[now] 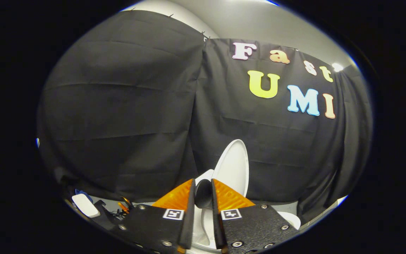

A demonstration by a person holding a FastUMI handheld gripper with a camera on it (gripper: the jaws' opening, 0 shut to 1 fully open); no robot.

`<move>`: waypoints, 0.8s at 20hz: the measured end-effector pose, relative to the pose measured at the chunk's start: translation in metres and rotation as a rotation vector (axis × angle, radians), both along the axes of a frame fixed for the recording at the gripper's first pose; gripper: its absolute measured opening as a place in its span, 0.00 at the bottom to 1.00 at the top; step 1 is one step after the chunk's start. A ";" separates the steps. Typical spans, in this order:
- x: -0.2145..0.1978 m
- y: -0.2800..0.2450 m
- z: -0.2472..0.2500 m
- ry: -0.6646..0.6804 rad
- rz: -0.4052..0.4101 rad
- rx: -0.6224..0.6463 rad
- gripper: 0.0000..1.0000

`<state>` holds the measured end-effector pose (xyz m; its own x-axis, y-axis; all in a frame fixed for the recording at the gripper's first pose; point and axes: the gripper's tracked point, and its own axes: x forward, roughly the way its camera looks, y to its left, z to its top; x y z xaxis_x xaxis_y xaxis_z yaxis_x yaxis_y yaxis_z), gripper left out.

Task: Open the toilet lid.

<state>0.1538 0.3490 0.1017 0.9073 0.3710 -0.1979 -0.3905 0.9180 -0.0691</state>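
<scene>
1. The toilet lid (234,165) is standing raised, nearly upright and tilted a little, just beyond the tips of the claw (203,192). It is leaning back toward the black cloth wall (125,106) behind it.
2. The lid is a smooth, glossy white oval, seen partly edge-on, with a thin raised rim running round its outline and a flat, plain inner face.
3. Below it, between and under the two fingers, the white toilet (203,225) is showing as curved, shiny surfaces; a further rounded white part is peeking out just beside the right finger.
4. The claw is sitting only slightly open, its two fingers almost parallel with a narrow slot between them.
5. In that slot, near the tips, a dark rounded knob-like piece (203,193) is sitting; whether both fingers are pressing on it cannot be told, nor what it is.
6. The fingers (174,197) are ending in wedge-shaped pads with a ribbed, grooved texture, mounted on flat, grainy plates fastened with round screws, each plate carrying a small square marker.
7. The cloth wall is matte and hanging in broad panels with soft horizontal creases.
8. Off beside the left finger, a small white rounded block (85,205) is lying near a tangle of small items too tiny to identify.
</scene>
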 end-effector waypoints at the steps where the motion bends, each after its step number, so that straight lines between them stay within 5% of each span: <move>1: -0.004 -0.007 0.010 -0.021 -0.003 0.006 0.45; 5: -0.010 -0.037 0.048 -0.121 -0.026 0.092 0.95; 10: -0.017 -0.125 0.085 -0.221 -0.164 0.133 0.95; 16: -0.032 -0.226 0.071 -0.225 -0.351 0.166 0.95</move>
<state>0.1213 0.1228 0.1731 0.9975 0.0433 0.0551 -0.0457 0.9981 0.0423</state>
